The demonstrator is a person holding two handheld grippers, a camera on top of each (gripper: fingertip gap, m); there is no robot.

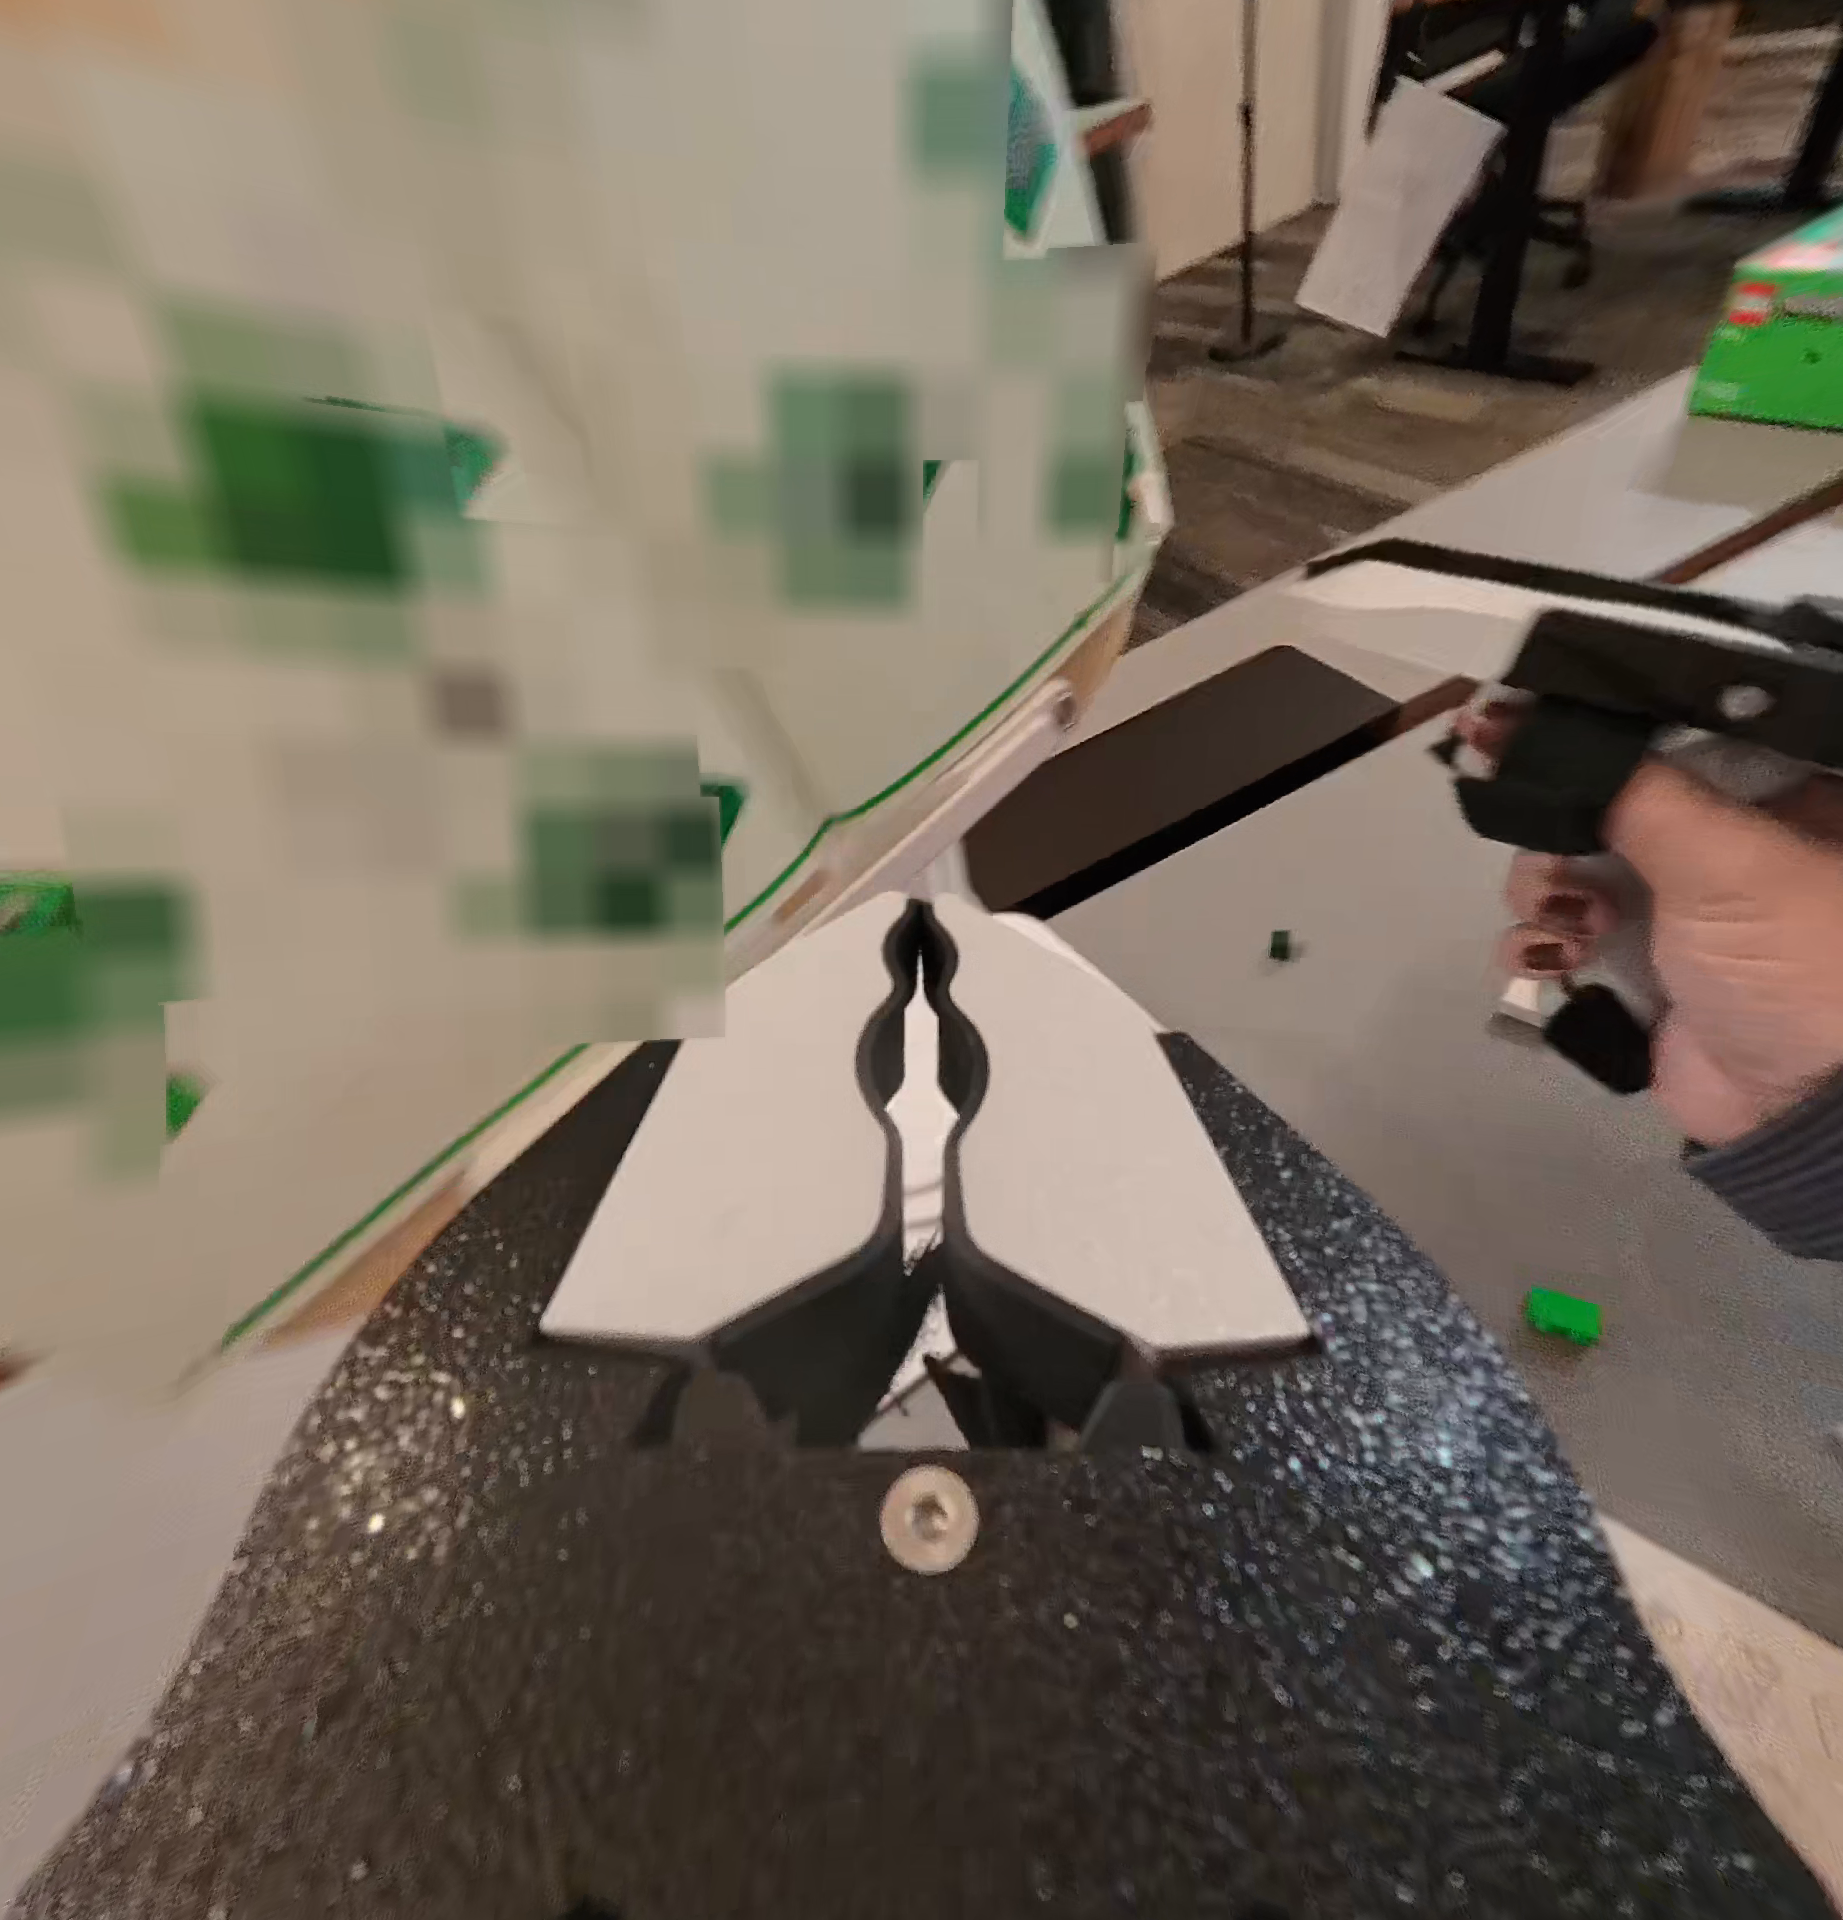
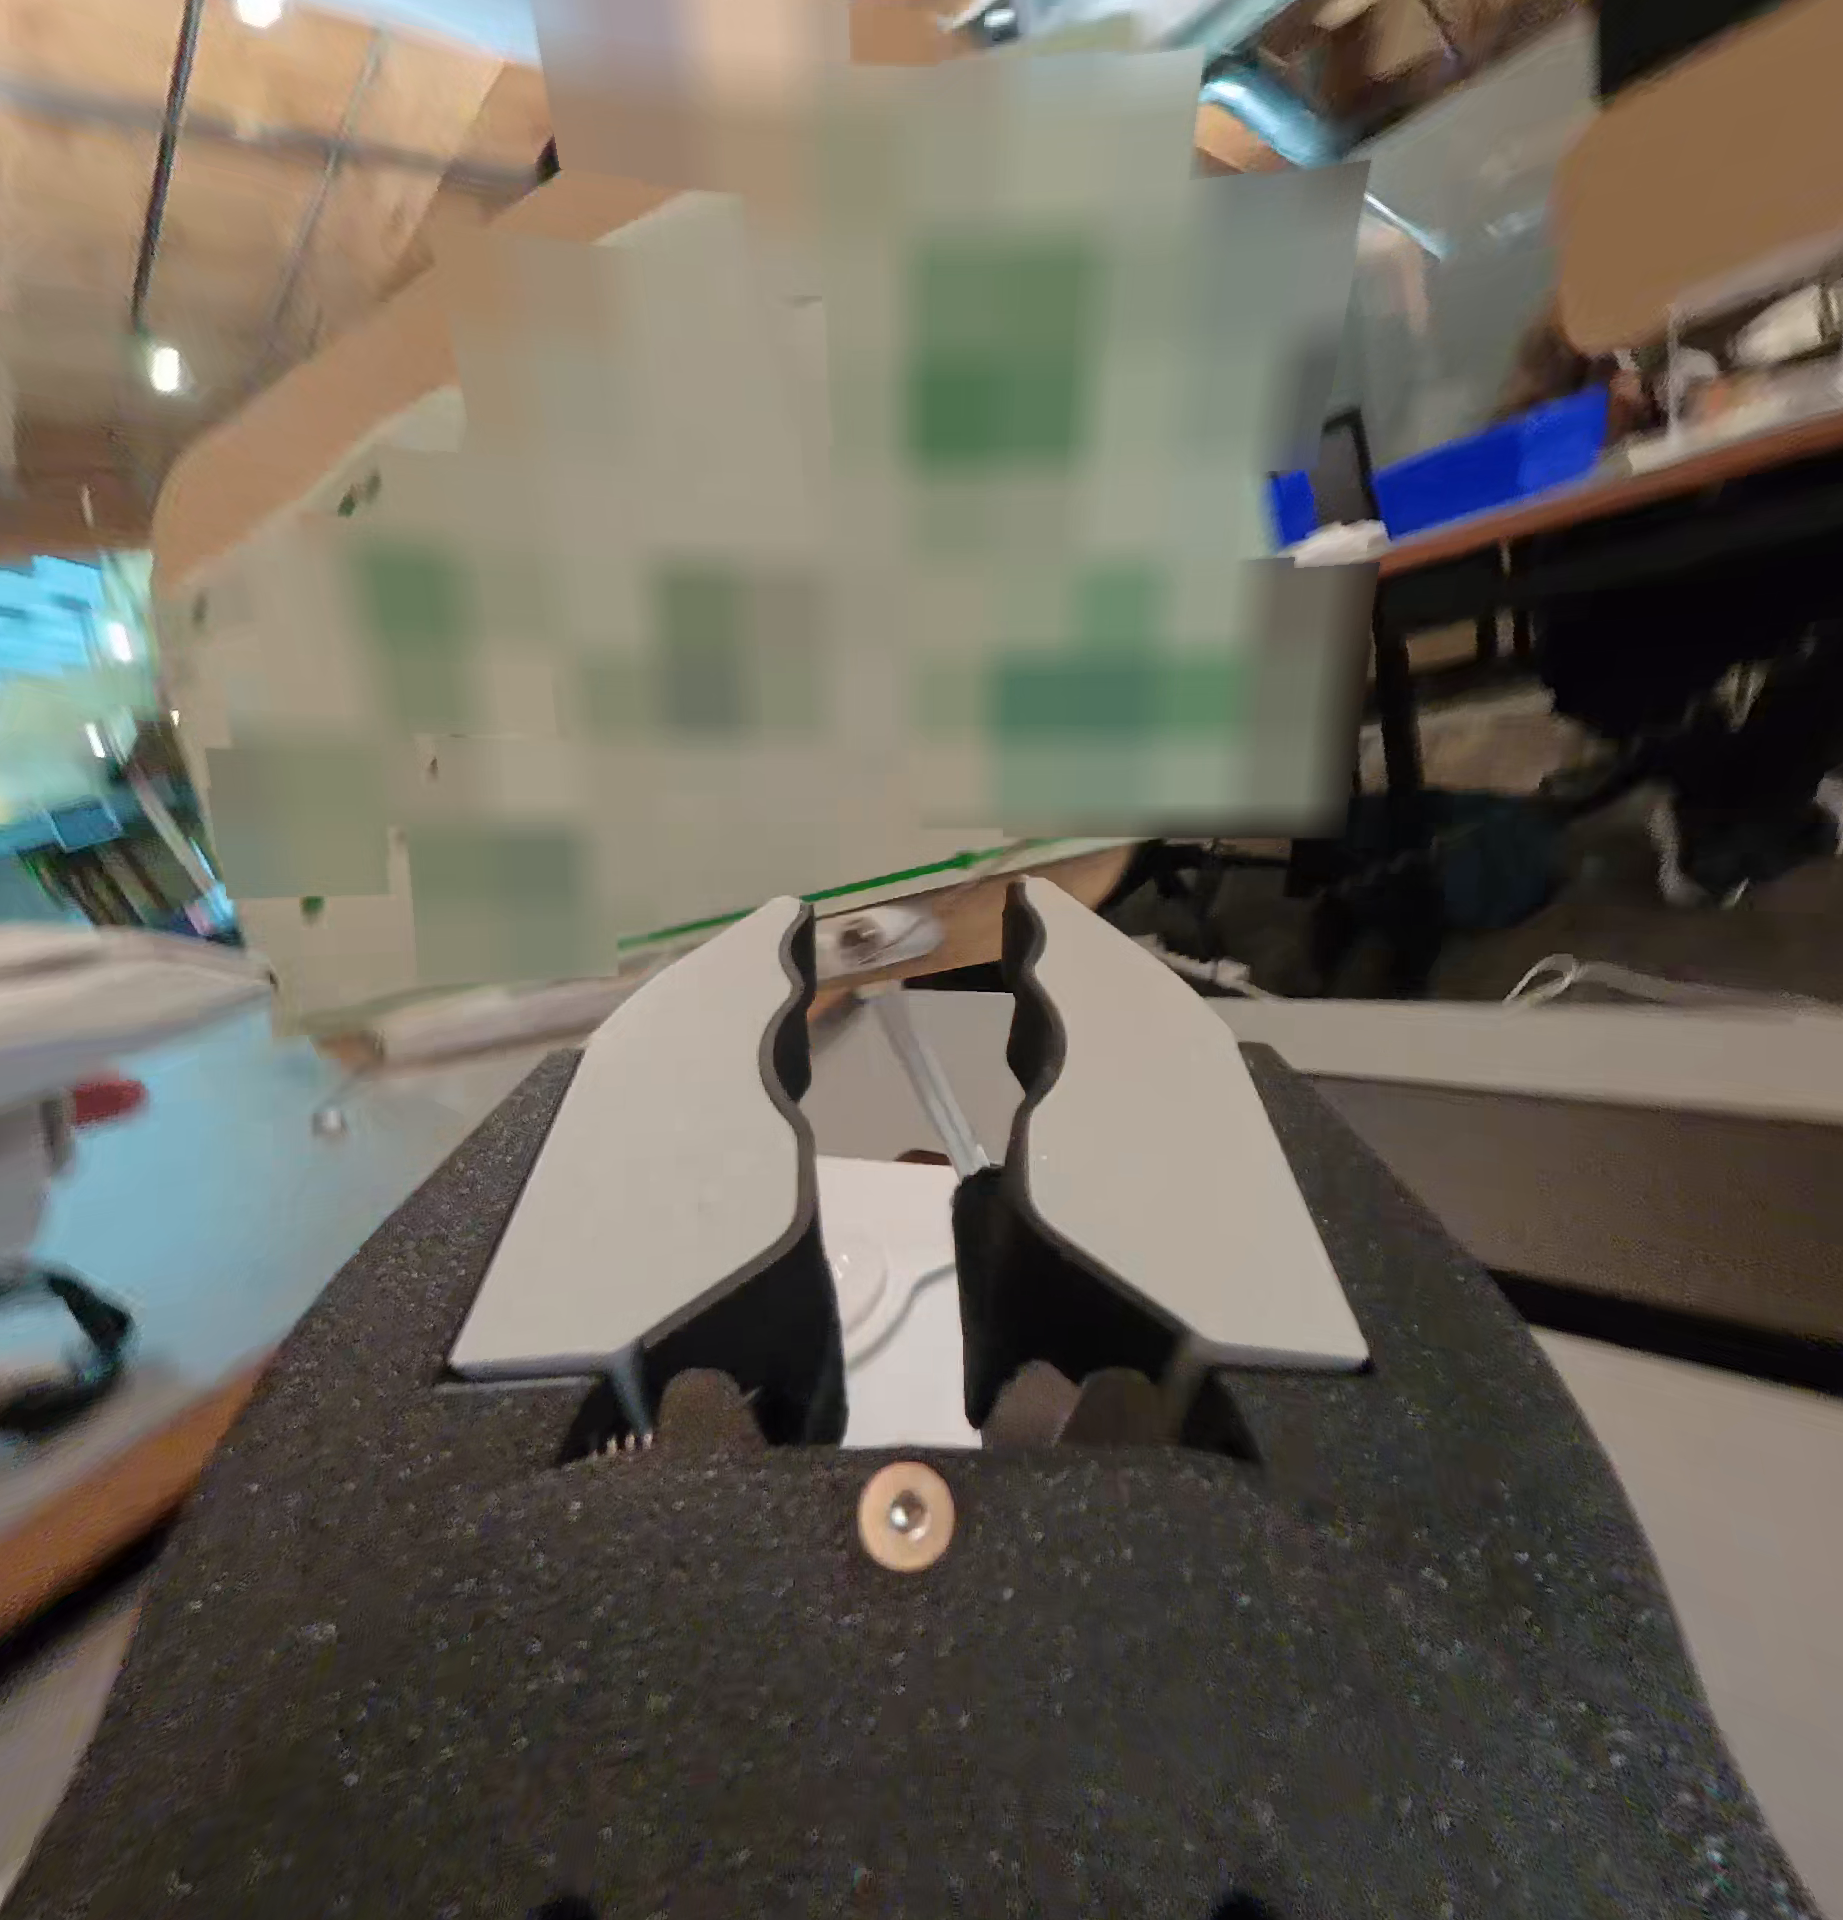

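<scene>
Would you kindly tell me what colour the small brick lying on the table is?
Bright green; the small brick shows best in the left wrist view.

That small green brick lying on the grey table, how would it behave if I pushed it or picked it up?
The green brick looks blocky and flat-sided, so it would likely slide rather than roll. It seems rigid and light. Being small, it may slip from a hand-held gripper.

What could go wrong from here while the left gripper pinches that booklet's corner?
The left gripper pinches only the corner of the large booklet, so it might slip or tear. The right gripper hangs open near its lower edge without hold. Small green bricks lie loose on the table and could be knocked.
</scene>
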